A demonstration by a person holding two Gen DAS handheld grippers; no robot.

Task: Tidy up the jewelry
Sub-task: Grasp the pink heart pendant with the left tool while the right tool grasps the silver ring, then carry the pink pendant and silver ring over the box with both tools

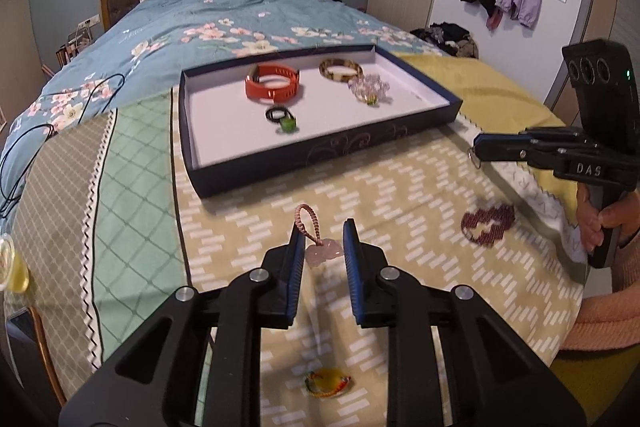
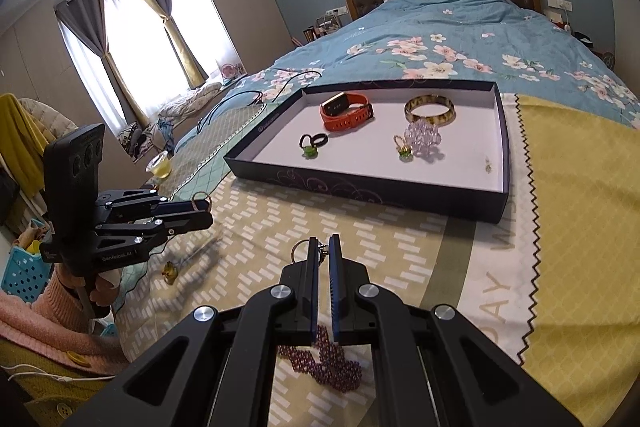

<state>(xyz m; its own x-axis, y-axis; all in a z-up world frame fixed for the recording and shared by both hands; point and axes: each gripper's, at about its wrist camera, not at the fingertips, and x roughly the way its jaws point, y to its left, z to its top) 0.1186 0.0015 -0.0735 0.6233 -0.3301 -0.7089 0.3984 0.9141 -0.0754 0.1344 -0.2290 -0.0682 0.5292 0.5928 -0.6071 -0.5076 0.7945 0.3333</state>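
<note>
Left view: my left gripper [image 1: 322, 241] hangs apart around the pink charm [image 1: 323, 248]; beads [image 1: 488, 223] lie loose. The tray [image 1: 256, 179] holds four pieces.

Right view: my right gripper [image 2: 323, 251] pinches a keyring [image 2: 299, 249], I judge halfway.

Shallow dark-blue cardboard tray [image 2: 360, 187] lies on the patchwork cloth [image 2: 400, 239] spread over the floral-quilted bed [image 2: 460, 39].

In tray, right wrist view: orange strap watch [image 2: 346, 111] rear left; mottled brown bangle [image 2: 429, 110] rear right; clear bead bracelet [image 2: 423, 140] just before bangle; black ring with green stone [image 2: 312, 143] before watch.

On cloth before tray: purple bead bracelet [image 1: 488, 221] right, yellow pendant [image 1: 328, 381] nearest, left wrist view.
</note>
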